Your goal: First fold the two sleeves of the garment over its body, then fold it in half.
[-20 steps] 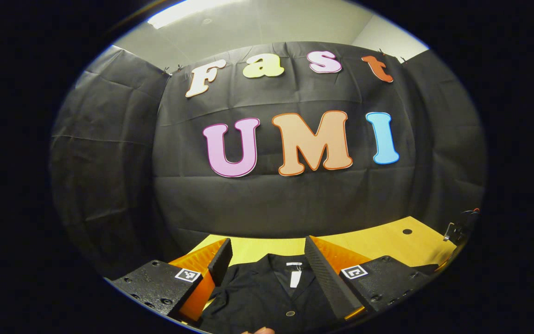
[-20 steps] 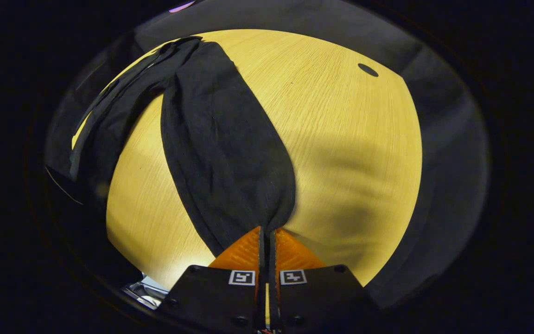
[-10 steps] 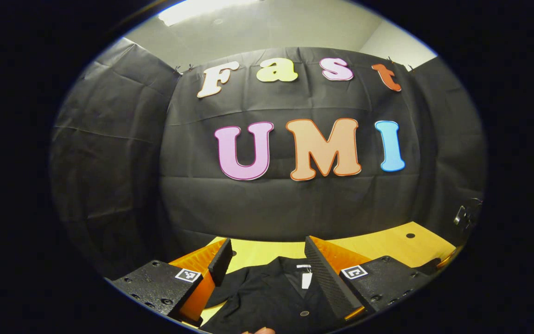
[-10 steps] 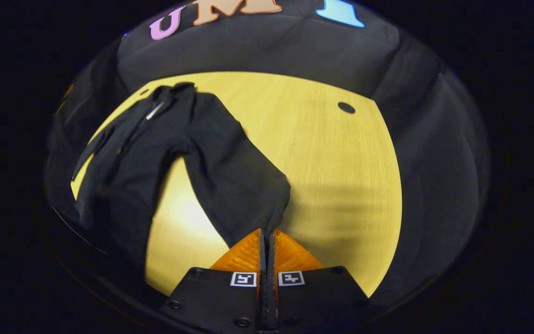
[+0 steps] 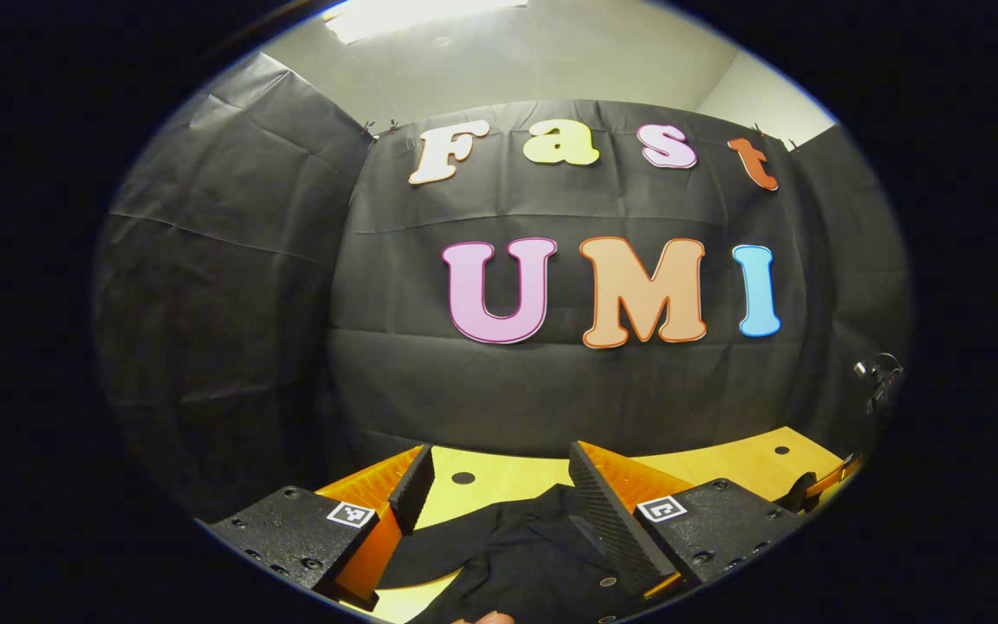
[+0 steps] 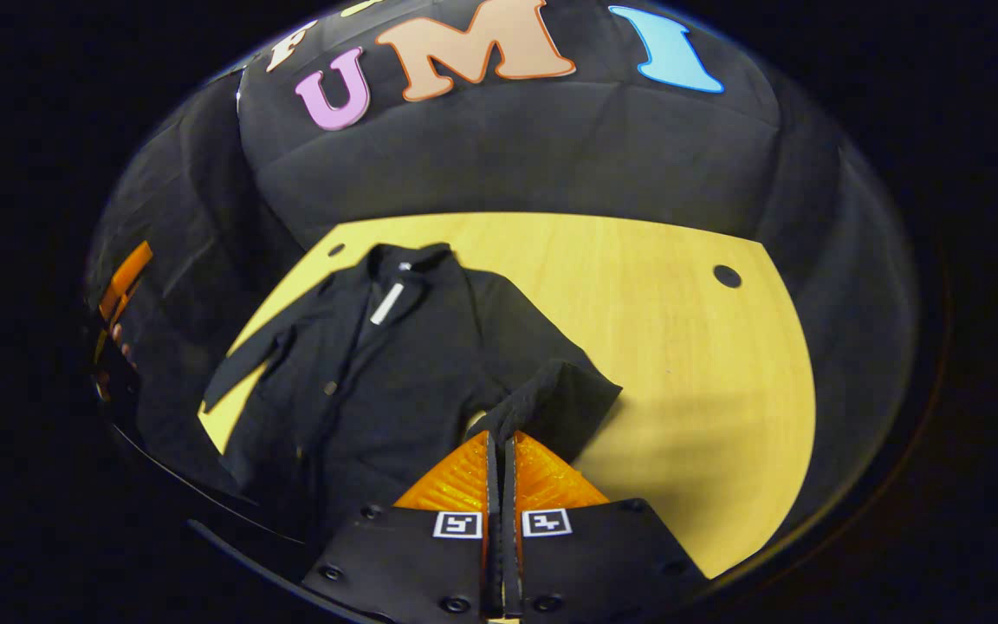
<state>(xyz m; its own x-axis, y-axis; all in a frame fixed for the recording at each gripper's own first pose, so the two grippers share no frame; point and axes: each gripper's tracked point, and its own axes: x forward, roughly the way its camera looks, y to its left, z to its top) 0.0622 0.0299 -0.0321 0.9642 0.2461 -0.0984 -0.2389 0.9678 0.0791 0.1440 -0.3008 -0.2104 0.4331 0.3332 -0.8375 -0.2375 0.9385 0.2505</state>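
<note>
Black sleeve (image 6: 551, 403) pinched, right gripper (image 6: 499, 442) raised

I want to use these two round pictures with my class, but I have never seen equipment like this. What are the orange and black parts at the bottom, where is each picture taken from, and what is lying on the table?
A person holds a two-finger gripper in each hand, and each gripper carries its own wide-angle camera looking forward along its fingers. The orange and black parts at the bottom of each picture are those fingers.

In the left gripper view, the left gripper is open, its fingers apart, raised above the table and facing the booth's black cloth wall.

In the right gripper view, the right gripper looks down at a wooden table. A black shirt lies there, front up, collar toward the wall. The fingers are shut on the end of one sleeve, which is lifted and bends in toward the shirt's body. The other sleeve lies flat, stretched out to the side.
</note>
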